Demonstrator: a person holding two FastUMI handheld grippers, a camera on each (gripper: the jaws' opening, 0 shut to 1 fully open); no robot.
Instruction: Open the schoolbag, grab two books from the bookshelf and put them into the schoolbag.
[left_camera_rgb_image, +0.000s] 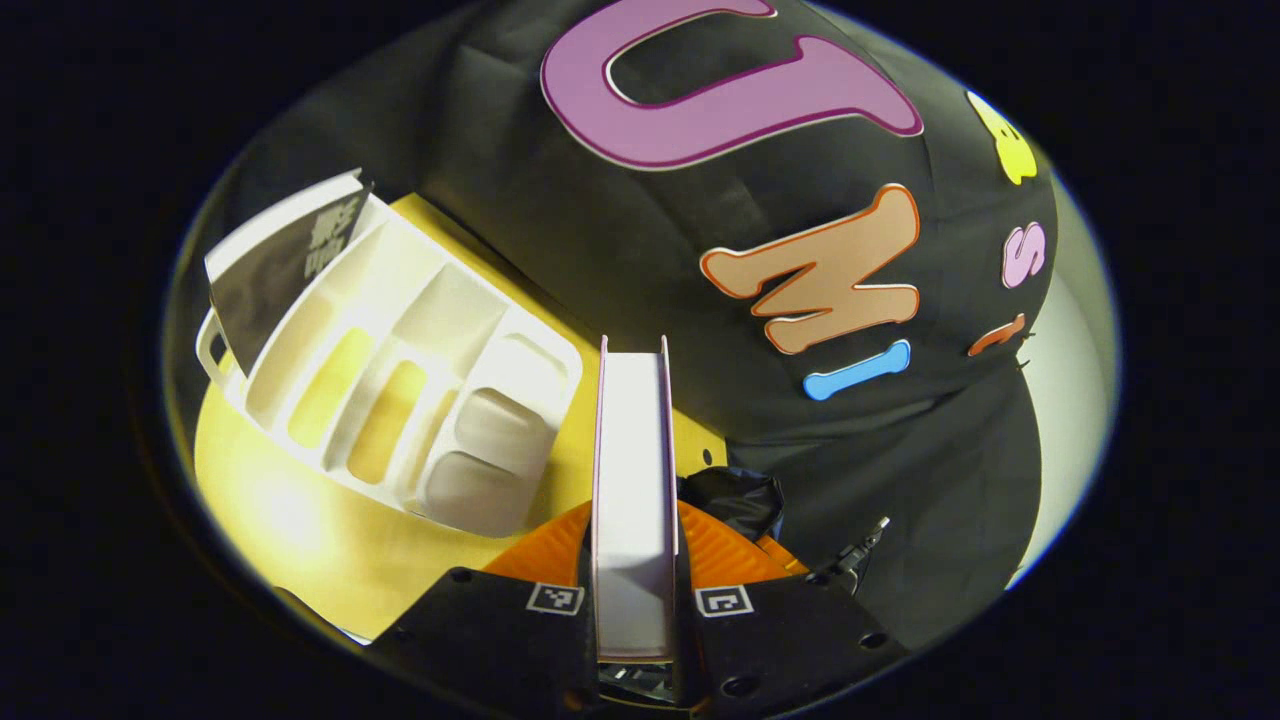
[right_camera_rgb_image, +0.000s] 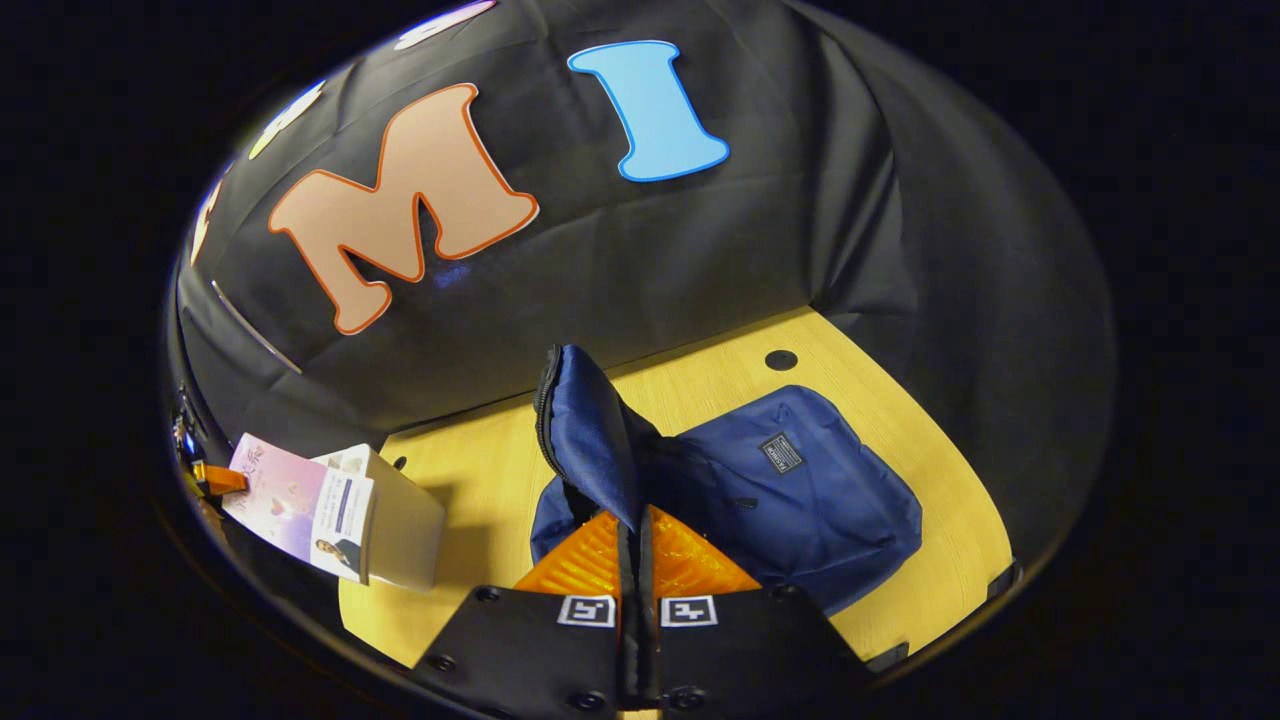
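Right gripper view: right claw (right_camera_rgb_image: 636, 560) pinches schoolbag (right_camera_rgb_image: 800, 490) flap (right_camera_rgb_image: 590, 440) up.

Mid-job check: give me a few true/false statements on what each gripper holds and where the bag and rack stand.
1. The left gripper is clamped on a book. True.
2. The right gripper is open and empty. False: it pinches the schoolbag flap.
3. The schoolbag lies on the wooden table. True.
4. The white bookshelf is packed with books. False: its visible slots are empty; one dark book leans at its end.
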